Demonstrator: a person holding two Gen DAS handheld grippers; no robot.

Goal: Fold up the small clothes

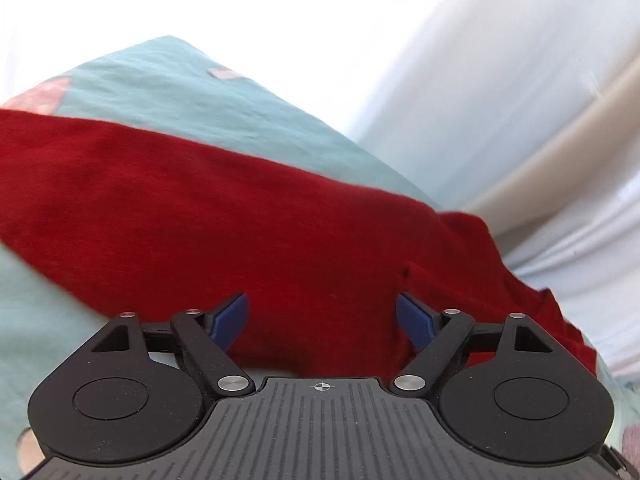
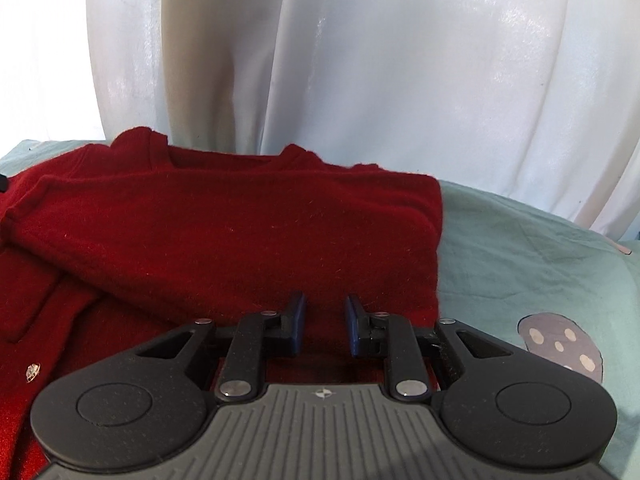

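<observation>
Left gripper point(image 1: 322, 320) wide, empty over red garment point(image 1: 248, 216). Right gripper point(image 2: 324, 322) narrow, pads apart, nothing visibly pinched. Risk: loose fold springs open.

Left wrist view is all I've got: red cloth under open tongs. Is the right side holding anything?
Observer: The right tongs are nearly shut, a narrow gap between the blue pads, over the red garment; I can't tell whether they pinch any cloth.
Operator: Is the garment folded yet?
Observer: Partly. One flap lies across the body, its folded edge on the right.
Operator: Any fastenings?
Observer: One shiny button shows at lower left.
Operator: What's behind it?
Observer: A white curtain hangs just past the collar.
</observation>
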